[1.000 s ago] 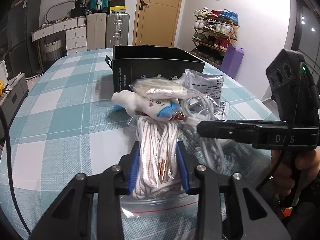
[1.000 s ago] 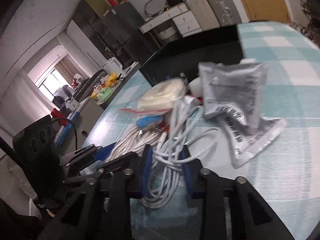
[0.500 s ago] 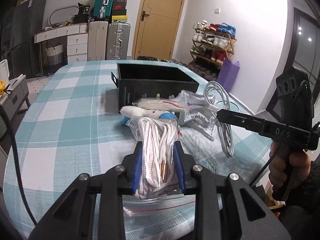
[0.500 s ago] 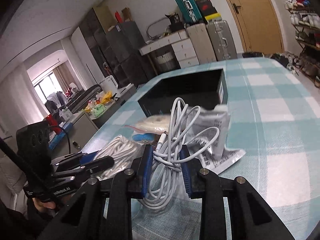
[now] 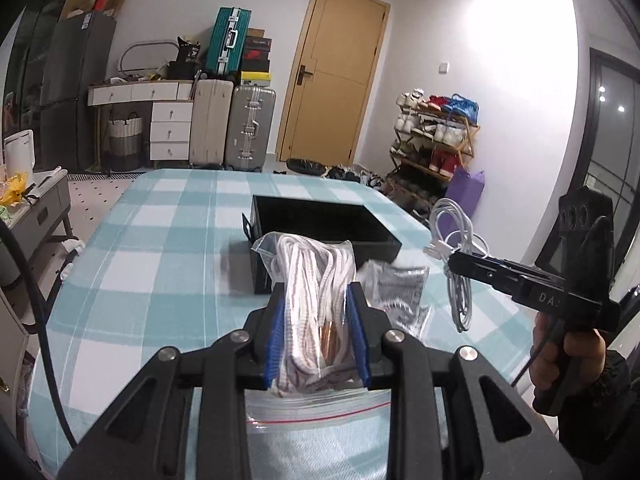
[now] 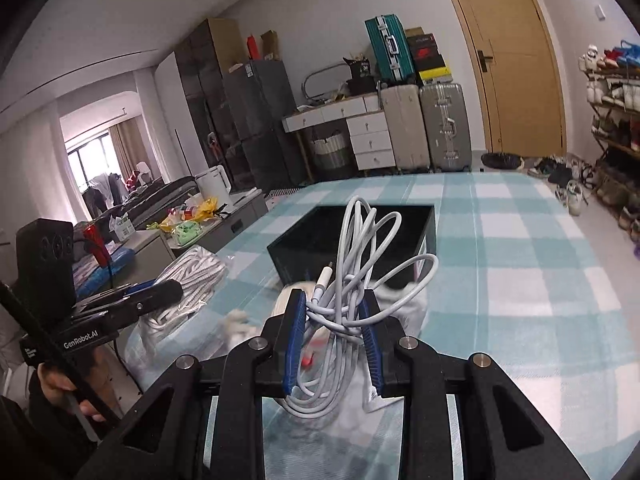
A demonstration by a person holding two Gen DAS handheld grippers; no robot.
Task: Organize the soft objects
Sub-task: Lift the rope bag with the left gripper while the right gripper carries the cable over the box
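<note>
Two loads up: left gripper (image 5: 318,332) clamps clear zip bag of white rope (image 5: 316,276), right gripper (image 6: 334,332) clamps white coiled cable (image 6: 360,276). I'd carry both over open black box (image 5: 320,220) rim w/o snagging loops.

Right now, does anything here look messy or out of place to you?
Mostly the cable: the right claw grips it in a tangled bunch, loops sticking up and a plug end poking out. The left claw pinches a zip bag of white cord, its sealed end trailing below. A crumpled silver pouch lies beside the black box.
</note>
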